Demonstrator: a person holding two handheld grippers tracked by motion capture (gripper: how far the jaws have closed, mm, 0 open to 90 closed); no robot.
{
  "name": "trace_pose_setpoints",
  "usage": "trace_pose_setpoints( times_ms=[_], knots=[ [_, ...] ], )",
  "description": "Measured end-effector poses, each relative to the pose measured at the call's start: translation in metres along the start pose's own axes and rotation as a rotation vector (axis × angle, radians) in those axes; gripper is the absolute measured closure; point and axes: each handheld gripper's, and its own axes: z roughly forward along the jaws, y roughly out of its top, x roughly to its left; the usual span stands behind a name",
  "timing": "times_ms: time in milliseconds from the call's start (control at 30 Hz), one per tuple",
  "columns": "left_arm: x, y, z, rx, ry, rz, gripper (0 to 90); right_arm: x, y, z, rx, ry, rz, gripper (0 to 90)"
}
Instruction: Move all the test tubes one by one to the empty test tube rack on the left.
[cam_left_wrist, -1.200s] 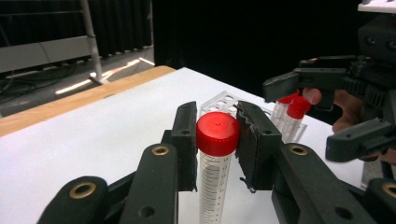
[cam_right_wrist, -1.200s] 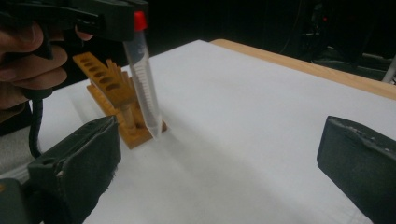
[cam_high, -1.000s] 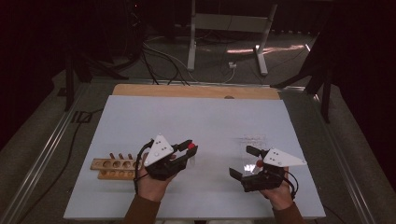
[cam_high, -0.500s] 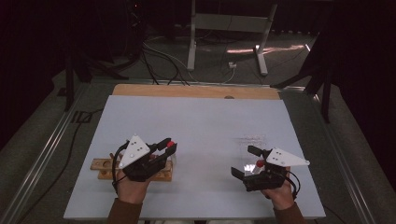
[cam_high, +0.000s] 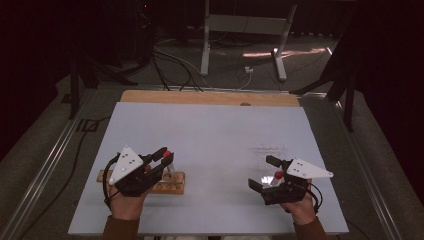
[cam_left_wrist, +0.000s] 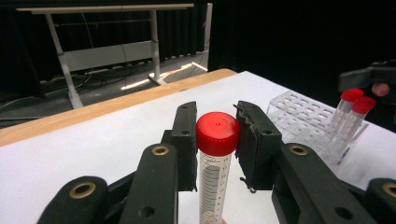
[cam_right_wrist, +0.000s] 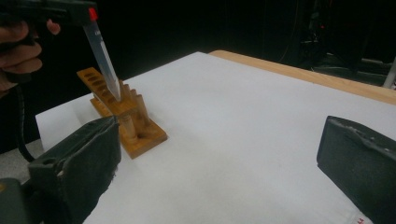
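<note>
Two black hand-held grippers work over a pale grey-white table sheet (cam_high: 210, 145) with a light wooden strip along its far edge; beyond it lies a dark room with a grey carpeted floor, loose black cables and the white metal legs of a stand (cam_high: 240, 35). Landmark for everything is the brown wooden tube rack with round holes and pegs (cam_high: 172, 181), near the sheet's front left. The left gripper (cam_left_wrist: 215, 140) hangs directly over that rack, hand tilted forward, its jaws closed tight on a clear plastic graduated tube with a red screw cap (cam_left_wrist: 215, 154), pinched just at the cap; in the right gripper view the tube slants down with its tip at the rack's holes. The right gripper (cam_high: 267, 175) rests well to the right of the rack, low over the sheet, jaws spread wide with nothing between them. Just beyond it stands a clear plastic grid rack (cam_left_wrist: 306, 114) holding two more red-capped tubes (cam_left_wrist: 348, 116). Whether the held tube's tip has entered a hole is hard to make out.
</note>
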Motion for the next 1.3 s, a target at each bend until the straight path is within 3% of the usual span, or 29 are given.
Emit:
trace_pose_setpoints(
  times_ms=[567, 967, 1300],
  knots=[
    [0.006, -0.008, -0.009, 0.016, 0.021, -0.001, 70.9, 0.0, 0.0, -0.002, -0.002, -0.001, -0.002, 0.0],
    [0.01, -0.043, 0.005, 0.087, 0.036, -0.016, 70.9, -0.001, 0.001, -0.006, -0.013, 0.0, -0.004, 0.0],
    [0.009, -0.052, 0.008, 0.117, 0.034, -0.009, 70.8, 0.0, 0.001, -0.006, -0.015, 0.002, -0.01, 0.0]
  ],
)
